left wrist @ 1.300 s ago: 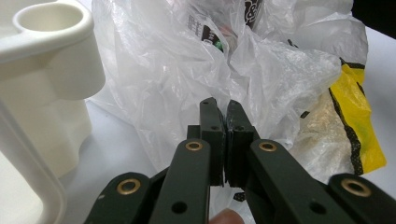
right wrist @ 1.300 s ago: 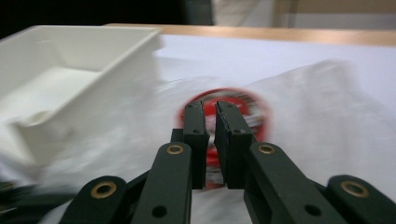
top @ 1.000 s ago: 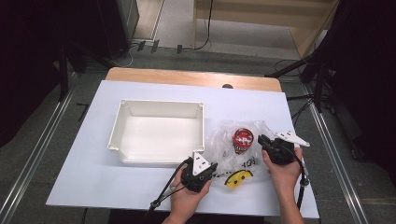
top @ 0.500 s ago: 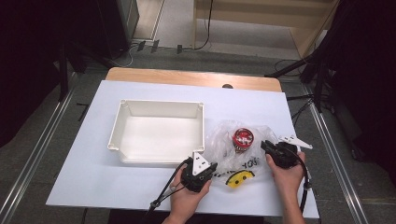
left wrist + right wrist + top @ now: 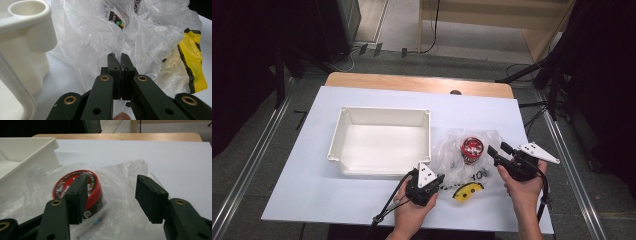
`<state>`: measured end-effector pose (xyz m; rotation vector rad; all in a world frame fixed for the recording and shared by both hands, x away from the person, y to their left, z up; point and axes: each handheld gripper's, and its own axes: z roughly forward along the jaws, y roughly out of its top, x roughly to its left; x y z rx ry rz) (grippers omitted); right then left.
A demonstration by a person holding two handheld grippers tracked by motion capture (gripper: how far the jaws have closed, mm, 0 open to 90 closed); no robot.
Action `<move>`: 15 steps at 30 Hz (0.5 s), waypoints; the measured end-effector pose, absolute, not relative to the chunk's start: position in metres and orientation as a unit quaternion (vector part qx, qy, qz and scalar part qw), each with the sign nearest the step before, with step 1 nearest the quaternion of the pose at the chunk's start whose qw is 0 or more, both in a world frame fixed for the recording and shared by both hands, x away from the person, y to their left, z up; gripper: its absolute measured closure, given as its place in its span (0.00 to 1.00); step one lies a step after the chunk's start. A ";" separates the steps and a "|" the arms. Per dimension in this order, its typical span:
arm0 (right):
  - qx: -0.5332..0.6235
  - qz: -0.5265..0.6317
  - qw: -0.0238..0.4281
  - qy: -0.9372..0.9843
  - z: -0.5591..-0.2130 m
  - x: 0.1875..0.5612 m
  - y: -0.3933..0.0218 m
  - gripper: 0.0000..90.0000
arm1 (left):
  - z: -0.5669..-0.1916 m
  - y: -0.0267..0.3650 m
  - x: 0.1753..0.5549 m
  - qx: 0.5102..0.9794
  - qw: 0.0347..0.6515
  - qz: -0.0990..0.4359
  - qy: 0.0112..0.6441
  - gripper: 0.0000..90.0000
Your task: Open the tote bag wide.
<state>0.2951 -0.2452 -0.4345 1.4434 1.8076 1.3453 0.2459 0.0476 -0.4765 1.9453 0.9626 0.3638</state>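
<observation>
Nearest the person's edge of the desk (image 5: 337, 200), the left hand-held gripper (image 5: 428, 184) is sitting low, its jaws pressed tight together on a fold of the clear plastic bag (image 5: 472, 162). In the left gripper view the two black pads are meeting flat with thin film bunching up around them, and the bag (image 5: 92, 42) is rising crumpled just ahead. A yellow and black printed patch (image 5: 466, 190) of the bag is lying flat on the desk just beside this gripper, toward the person's right; the same patch (image 5: 191, 62) is showing to the right of the jaws.

A little farther out on the right, the right hand-held gripper (image 5: 498, 152) is hovering at the bag's right edge. Its jaws have just been opening and are now standing moderately apart; the pads are pressing on nothing. In the right gripper view the bag's film (image 5: 125, 195) is lying below and between the jaws, and the left jaw is overlapping the red round tin (image 5: 93, 187) behind it.

That red tin (image 5: 472, 148) with a printed lid is sitting inside the bag, near the middle of it, between the two grippers and slightly beyond them.

To the left of the bag, touching or nearly touching it, a white rectangular plastic tray (image 5: 347, 131) is resting on the white sheet covering the desk. Beyond the sheet, a strip of the wooden desk edge (image 5: 412, 82) is showing.
</observation>
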 end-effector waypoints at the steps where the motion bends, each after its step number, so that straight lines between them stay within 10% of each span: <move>1: 0.520 0.489 0.231 0.660 -0.432 0.294 -0.243 0.48 | -0.476 0.047 0.246 0.788 0.452 0.148 0.390 1.00; 15: 0.503 0.485 0.200 0.687 -0.431 0.296 -0.219 0.27 | -0.477 0.048 0.246 0.789 0.453 0.147 0.389 1.00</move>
